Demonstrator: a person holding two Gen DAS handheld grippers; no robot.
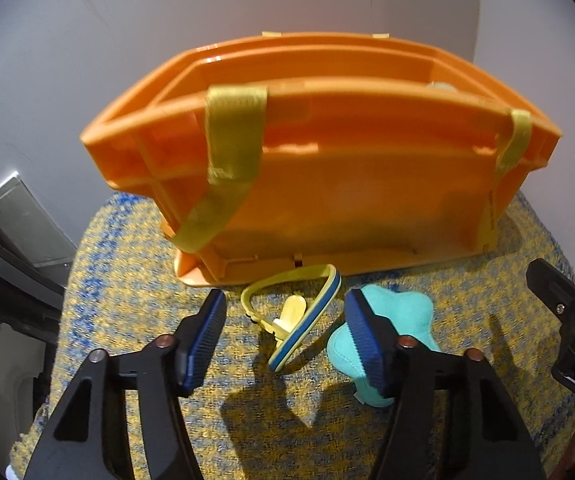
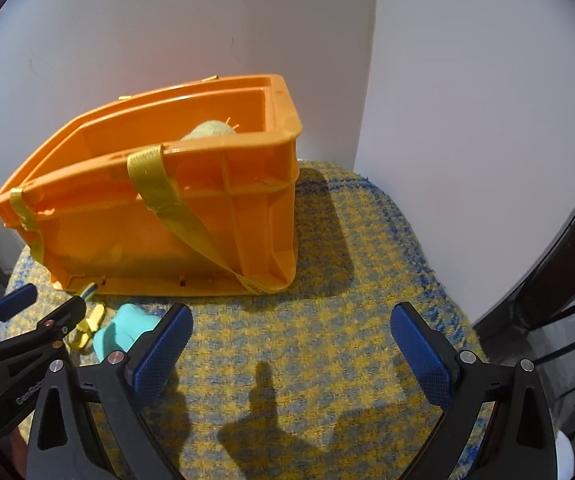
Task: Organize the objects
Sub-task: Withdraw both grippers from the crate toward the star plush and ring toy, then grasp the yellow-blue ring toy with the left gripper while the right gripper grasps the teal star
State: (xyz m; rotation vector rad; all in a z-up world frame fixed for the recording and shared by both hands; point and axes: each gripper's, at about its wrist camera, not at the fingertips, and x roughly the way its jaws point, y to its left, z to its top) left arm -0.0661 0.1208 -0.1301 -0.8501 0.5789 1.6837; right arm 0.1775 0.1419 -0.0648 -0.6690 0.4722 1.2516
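A: What is seen at the far left?

B: Beyond the edge of the yellow-and-blue woven cloth (image 1: 135, 320), a grey panel (image 1: 23, 220) is seen low against the wall. Behind the cloth's middle, the orange crate (image 1: 351, 184) is set against that wall, with yellow straps (image 1: 235, 136) hung over its rim.

A: And the left gripper (image 1: 283, 316)?

B: It is pointed down at the cloth just in front of the crate. Its jaws are held about half apart, and nothing is pinched. The yellow-and-blue collar (image 1: 307, 316) is framed between the pads without being touched.

A: How is the collar laid?

B: It is laid as a narrow loop. Its long axis is run from the crate's base, at the upper left, down toward the camera. The rounded end is pointed at the crate, and a pale yellow tag (image 1: 291, 312) is seen inside the loop.

A: How should it be picked up?

B: The step is judged to be a grasp of the collar for the crate. The pads are best brought across the band, not along it, and lowered until one strand is caught. The teal plush toy (image 1: 399, 320), touching the right pad's side, should be kept out of the pinch.

A: And further right?

B: The right gripper (image 2: 291, 352) is held wide open and empty over bare cloth. A pale round object (image 2: 207, 130) is already seen inside the crate.
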